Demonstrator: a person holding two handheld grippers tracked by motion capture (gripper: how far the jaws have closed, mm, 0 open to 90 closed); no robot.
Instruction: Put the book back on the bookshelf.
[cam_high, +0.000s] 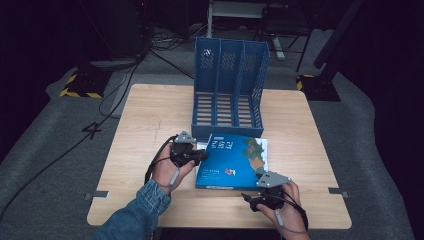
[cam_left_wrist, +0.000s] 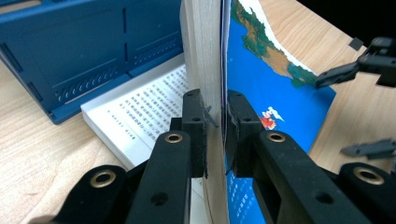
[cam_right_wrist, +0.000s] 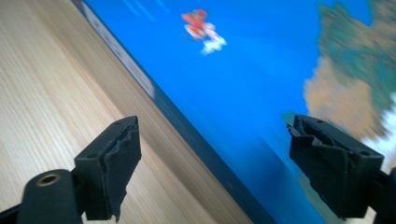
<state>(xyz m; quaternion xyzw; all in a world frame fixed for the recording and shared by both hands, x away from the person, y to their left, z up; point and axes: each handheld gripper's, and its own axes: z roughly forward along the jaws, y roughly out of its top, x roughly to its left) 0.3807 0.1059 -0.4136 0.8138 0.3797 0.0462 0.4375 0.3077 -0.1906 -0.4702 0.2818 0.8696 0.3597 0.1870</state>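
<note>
Left claw (cam_left_wrist: 215, 135) clamps the blue book's (cam_left_wrist: 271, 84) raised edge; right claw (cam_right_wrist: 215, 172) gapes.

We note printed matter in three places; none legible.

- Blue book (cam_high: 232, 161) cover, high view: white title characters near top left, small white line lower down; too small for us to read.
- Open white page (cam_left_wrist: 140, 112) under raised cover, left gripper view: rows of fine black print, characters not resolvable.
- Book cover, right gripper view: pale strip along spine edge, blurred; small red-and-white figure, no wording.

We find no brand, number or sign.
</note>
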